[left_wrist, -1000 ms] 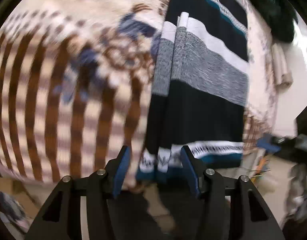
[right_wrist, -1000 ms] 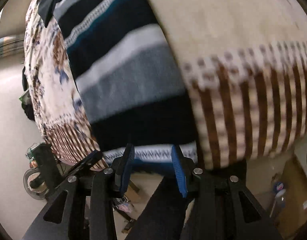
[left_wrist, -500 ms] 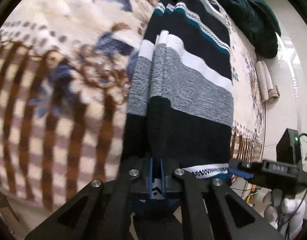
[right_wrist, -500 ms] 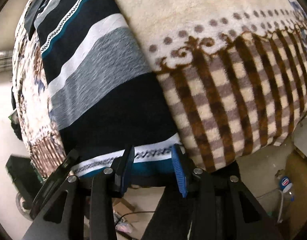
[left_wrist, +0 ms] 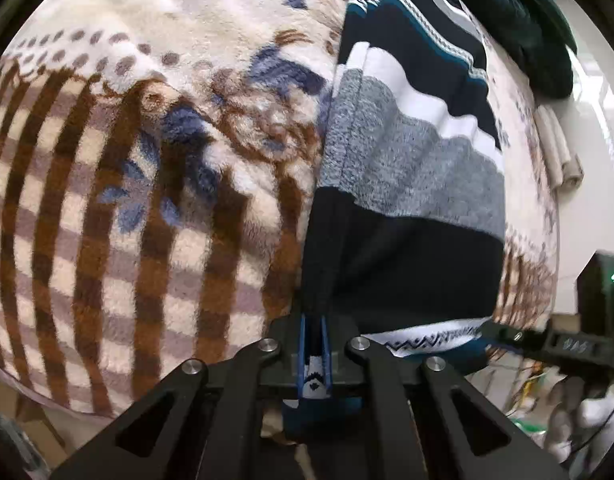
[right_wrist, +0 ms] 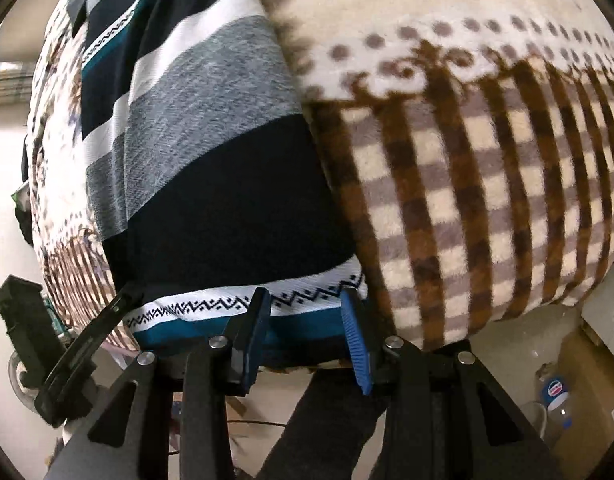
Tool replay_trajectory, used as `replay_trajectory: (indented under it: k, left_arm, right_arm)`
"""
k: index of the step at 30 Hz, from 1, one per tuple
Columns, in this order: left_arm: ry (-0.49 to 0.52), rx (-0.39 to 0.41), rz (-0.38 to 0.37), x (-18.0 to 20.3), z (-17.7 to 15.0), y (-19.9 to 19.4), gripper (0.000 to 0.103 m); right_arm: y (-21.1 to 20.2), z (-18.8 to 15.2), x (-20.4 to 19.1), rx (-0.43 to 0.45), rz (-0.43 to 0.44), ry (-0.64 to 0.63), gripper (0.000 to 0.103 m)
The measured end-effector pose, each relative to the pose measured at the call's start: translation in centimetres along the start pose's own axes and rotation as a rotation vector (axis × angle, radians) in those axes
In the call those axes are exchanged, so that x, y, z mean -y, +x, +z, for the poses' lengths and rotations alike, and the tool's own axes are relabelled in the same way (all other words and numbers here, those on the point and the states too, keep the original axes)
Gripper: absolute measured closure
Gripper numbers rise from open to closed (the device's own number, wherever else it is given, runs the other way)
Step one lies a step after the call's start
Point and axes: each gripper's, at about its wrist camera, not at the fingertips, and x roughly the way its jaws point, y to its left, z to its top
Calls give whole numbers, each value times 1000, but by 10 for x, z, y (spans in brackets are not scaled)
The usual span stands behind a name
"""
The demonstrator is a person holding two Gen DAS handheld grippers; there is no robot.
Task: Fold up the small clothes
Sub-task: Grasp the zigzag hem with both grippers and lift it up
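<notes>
A striped knit sweater (left_wrist: 411,168), navy, grey, white and teal, lies folded lengthwise on a fleece blanket (left_wrist: 147,184). My left gripper (left_wrist: 314,344) is shut on the sweater's near left hem corner. In the right wrist view the sweater (right_wrist: 211,152) fills the left half. My right gripper (right_wrist: 307,320) is open, its blue pads on either side of the white-and-teal hem (right_wrist: 211,312) near the right corner. The left gripper's finger (right_wrist: 107,320) shows at the hem's left end there.
The blanket (right_wrist: 487,200) has a brown checked border and hangs over the near edge. A dark green garment (left_wrist: 519,20) lies at the far end. A rolled towel (left_wrist: 559,156), a box and a bottle (right_wrist: 555,396) are off to the sides.
My left gripper has shut on the sweater's hem corner. My right gripper has moved in so that the hem lies between its open pads.
</notes>
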Motion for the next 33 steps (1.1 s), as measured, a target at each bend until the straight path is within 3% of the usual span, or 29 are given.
replay_trajectory:
  k: [2,4,6,8,14,16,17,18,21,25,27,29,30,33]
  left_arm:
    - [-18,0,-39,2,1,-8,94]
    - [-52,31,-80,2,0,-22,84]
    - [-77,68,-115,-2,-2,-30,57]
    - [-110,78,-126,-9,-3,-26,43]
    - [-144,-22,-173,-19,3,19,43]
    - [-107,-20,-157,-14,2,20,46]
    - [-78,-10,-142,-9,0,17,62]
    - [-52,-8,-132,-5,-1,16,96]
    - [21,45,-104,11,-14,0,95]
    - [-37,32,-145,3,-12,12,91]
    - [-95,5,-181,-12,-8,21,82]
    - [-114,0,-217,-17,-8,25,79]
    - [-107,0,-242,-18,-8,27,74]
    - [-69,-9,-258,-19,-13,26,72]
  right_arm:
    - [-7,-1,8,10,36,36,63]
    - [-17,0,17,41,49,60,61]
    - [-28,1,26,86,67,69,45]
    - [-29,5,33,102,73,75,42]
    - [20,19,44,-10,194,70,42]
    - [25,16,49,8,241,79,43]
    - [25,14,50,23,258,78,69]
    - [24,9,52,21,300,86,93]
    - [9,-3,53,59,297,63,94]
    - [16,2,62,37,312,87,91]
    - [26,9,64,4,325,121,75]
    - [31,15,64,-11,349,113,65]
    - [32,18,64,-14,350,100,62]
    - [39,19,59,-29,341,75,60]
